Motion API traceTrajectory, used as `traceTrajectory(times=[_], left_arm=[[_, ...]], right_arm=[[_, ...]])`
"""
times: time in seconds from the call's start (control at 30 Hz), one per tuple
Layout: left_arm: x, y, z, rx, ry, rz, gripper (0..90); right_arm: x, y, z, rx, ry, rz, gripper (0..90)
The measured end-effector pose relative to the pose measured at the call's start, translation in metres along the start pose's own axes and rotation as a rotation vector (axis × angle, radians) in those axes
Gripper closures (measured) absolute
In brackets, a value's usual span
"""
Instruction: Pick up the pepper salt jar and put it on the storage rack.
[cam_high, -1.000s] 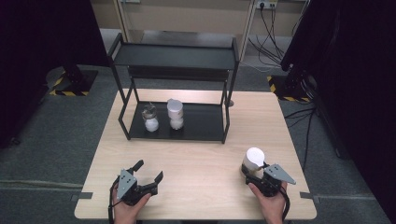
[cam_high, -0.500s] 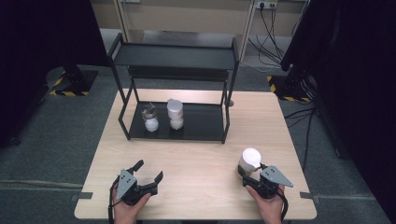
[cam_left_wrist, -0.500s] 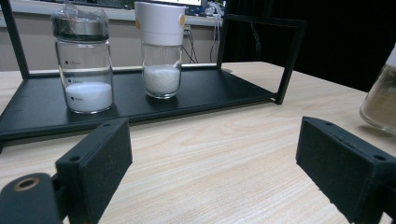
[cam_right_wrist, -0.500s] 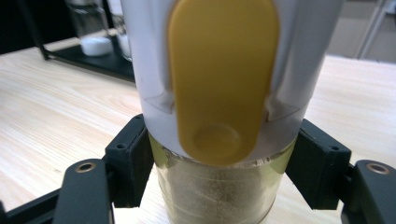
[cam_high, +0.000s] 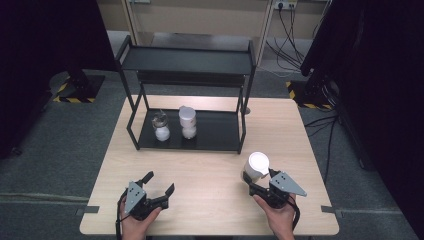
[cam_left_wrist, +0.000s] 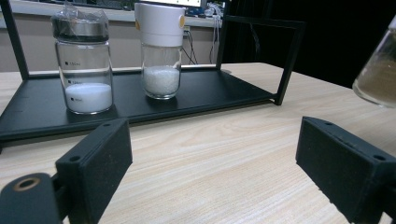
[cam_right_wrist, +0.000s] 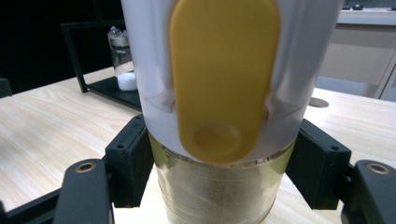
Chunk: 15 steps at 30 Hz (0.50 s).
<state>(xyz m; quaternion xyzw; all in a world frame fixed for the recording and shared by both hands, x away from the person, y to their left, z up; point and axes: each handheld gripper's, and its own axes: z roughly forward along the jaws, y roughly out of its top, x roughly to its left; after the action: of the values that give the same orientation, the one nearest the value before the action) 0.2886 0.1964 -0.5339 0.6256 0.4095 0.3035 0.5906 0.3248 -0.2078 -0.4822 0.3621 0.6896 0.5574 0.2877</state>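
- Now, at the near right of the table (cam_high: 210, 175), my right gripper (cam_high: 264, 181) is clamped around a glass jar (cam_high: 255, 167) with a white cap and yellow flip tab, its jaws pressed to both sides of the glass just below the cap.
- Inside the jar sits a tan, grainy powder (a seasoning, by my guess).
- My left gripper (cam_high: 159, 184) rests low at the near left, jaws spread wide and holding nothing.
- On the bottom tier of the black rack (cam_high: 186, 61) stand two more jars, a clear-lidded jar (cam_left_wrist: 84, 65) and a white-capped jar (cam_left_wrist: 160, 51), close together, both part filled with white grains.
- Judging by that pair, I take the job to be shelving: two placed, the third gripped but well apart from the rack, carry and set-down left.
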Motion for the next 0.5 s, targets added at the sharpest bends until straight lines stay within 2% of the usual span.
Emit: traceTrajectory(times=[0.5], left_arm=[[0.000, 0.000, 0.000, -0.001, -0.001, 0.001, 10.3]], right_arm=[[0.012, 0.020, 0.022, -0.027, 0.037, -0.021, 31.0]])
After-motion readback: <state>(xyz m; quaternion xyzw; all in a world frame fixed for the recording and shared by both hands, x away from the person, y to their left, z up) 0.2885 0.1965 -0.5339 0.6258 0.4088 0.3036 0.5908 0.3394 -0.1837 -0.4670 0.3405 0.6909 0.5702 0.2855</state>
